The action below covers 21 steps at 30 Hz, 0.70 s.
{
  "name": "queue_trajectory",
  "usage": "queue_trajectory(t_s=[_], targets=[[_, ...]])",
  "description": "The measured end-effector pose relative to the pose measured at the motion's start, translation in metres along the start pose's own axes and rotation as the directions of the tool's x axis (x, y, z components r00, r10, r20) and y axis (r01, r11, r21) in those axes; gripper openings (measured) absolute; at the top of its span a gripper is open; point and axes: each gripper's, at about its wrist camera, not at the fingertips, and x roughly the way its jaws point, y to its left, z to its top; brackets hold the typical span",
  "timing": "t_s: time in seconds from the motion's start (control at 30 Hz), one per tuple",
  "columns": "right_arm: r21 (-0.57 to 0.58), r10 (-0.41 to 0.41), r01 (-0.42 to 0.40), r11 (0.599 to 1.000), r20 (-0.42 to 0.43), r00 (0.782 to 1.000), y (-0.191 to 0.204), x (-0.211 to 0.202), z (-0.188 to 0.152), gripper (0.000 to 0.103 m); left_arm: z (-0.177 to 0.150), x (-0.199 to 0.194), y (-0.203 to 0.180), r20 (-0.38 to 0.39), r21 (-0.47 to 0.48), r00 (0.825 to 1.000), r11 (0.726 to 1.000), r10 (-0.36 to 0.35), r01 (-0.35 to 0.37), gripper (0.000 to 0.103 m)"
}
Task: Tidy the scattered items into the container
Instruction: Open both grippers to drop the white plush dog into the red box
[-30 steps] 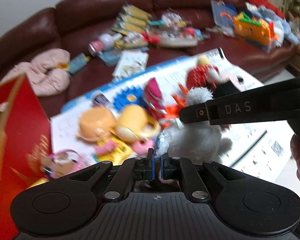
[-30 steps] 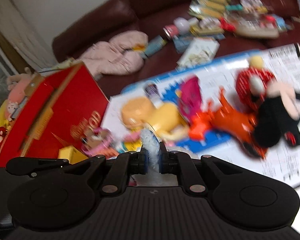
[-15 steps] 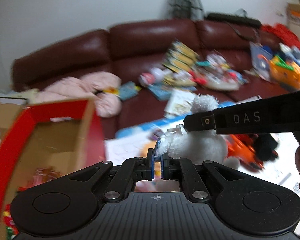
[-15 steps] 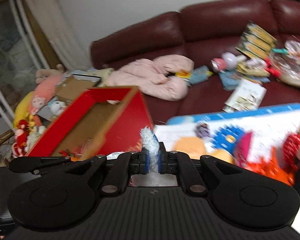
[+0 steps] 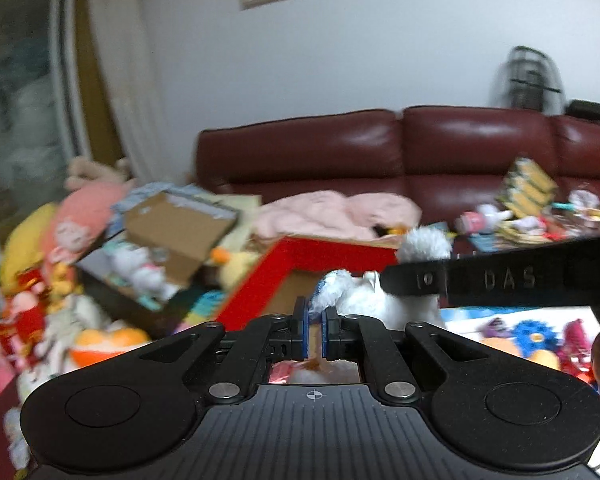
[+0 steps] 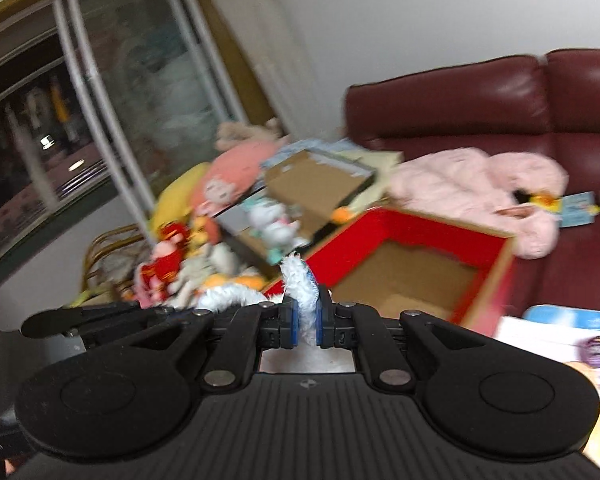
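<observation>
Up it comes! Both tools, left tool [image 5: 314,334] and right tool [image 6: 308,326], are pinched on the white plush toy [image 5: 374,300], which has lifted off the toy-strewn worktop [image 5: 480,318] and now hangs beside the open red box [image 6: 416,268]. Heaped soft toys [image 6: 220,216] crowd its far side; a pink jacket [image 6: 480,188] lies behind it.

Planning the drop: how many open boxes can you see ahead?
2: the red box straight ahead, and a brown cardboard box behind it among plush toys. Others may be hidden.
</observation>
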Motion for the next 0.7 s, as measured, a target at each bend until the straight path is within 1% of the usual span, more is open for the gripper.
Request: queue_trajectory(t_s=[0.03, 0.07, 0.1, 0.13, 0.17, 0.2, 0.27, 0.33, 0.47, 0.53, 0.67, 0.7], targets=[[0.001, 0.02, -0.02, 1.0, -0.02, 1.0, 0.004, 0.008, -0.001, 0.01, -0.001, 0.003, 0.006, -0.014, -0.005, 1.0, 1.0, 0.022, -0.022, 0.002], [-0.001, 0.038, -0.038, 0.999, -0.044, 0.998, 0.007, 0.018, -0.003, 0.013, -0.003, 0.007, 0.009, -0.031, -0.006, 0.999, 0.999, 0.044, -0.045, 0.007], [-0.007, 0.041, -0.042, 0.999, -0.07, 0.997, 0.007, 0.026, -0.004, 0.019, -0.007, 0.013, 0.013, -0.055, -0.007, 0.996, 0.998, 0.068, -0.068, 0.028], [-0.009, 0.034, -0.035, 0.999, -0.093, 0.995, 0.006, 0.032, -0.006, 0.041, -0.011, 0.015, 0.019, -0.067, -0.011, 0.994, 0.996, 0.086, -0.087, 0.032], [-0.007, 0.017, -0.018, 1.0, -0.104, 0.994, 0.004, 0.035, -0.008, 0.054, -0.015, 0.02, 0.019, -0.081, -0.015, 0.991, 0.994, 0.107, -0.108, 0.052], [-0.011, -0.001, 0.0, 1.0, -0.097, 0.995, 0.001, 0.034, -0.011, 0.064, -0.017, 0.023, 0.02, -0.088, -0.018, 0.989, 0.993, 0.118, -0.12, 0.07], [-0.012, -0.03, 0.029, 1.0, -0.097, 0.995, -0.01, 0.029, -0.016, 0.064, -0.02, 0.028, 0.018, -0.078, -0.012, 0.99, 0.993, 0.12, -0.121, 0.081], [0.014, -0.049, 0.05, 0.999, -0.104, 0.993, -0.021, 0.023, -0.017, 0.064, -0.02, 0.032, 0.013, -0.079, -0.006, 0.991, 0.994, 0.107, -0.108, 0.081], [0.019, -0.11, 0.113, 0.993, -0.101, 0.989, -0.04, 0.007, -0.02, 0.064, -0.021, 0.038, -0.008, -0.075, -0.005, 0.996, 0.999, 0.042, -0.042, 0.082], [0.015, -0.133, 0.135, 0.991, -0.104, 0.986, -0.048, -0.003, -0.023, 0.067, -0.023, 0.042, -0.02, -0.075, 0.008, 0.997, 1.0, 0.02, -0.02, 0.082], [-0.002, -0.156, 0.157, 0.988, -0.105, 0.982, -0.058, -0.016, -0.025, 0.07, -0.026, 0.048, -0.045, -0.077, 0.036, 0.997, 0.999, -0.027, 0.03, 0.083], [-0.001, -0.157, 0.158, 0.987, -0.104, 0.982, -0.06, -0.02, -0.026, 0.072, -0.026, 0.048, -0.051, -0.079, 0.042, 0.996, 0.998, -0.036, 0.039, 0.083]])
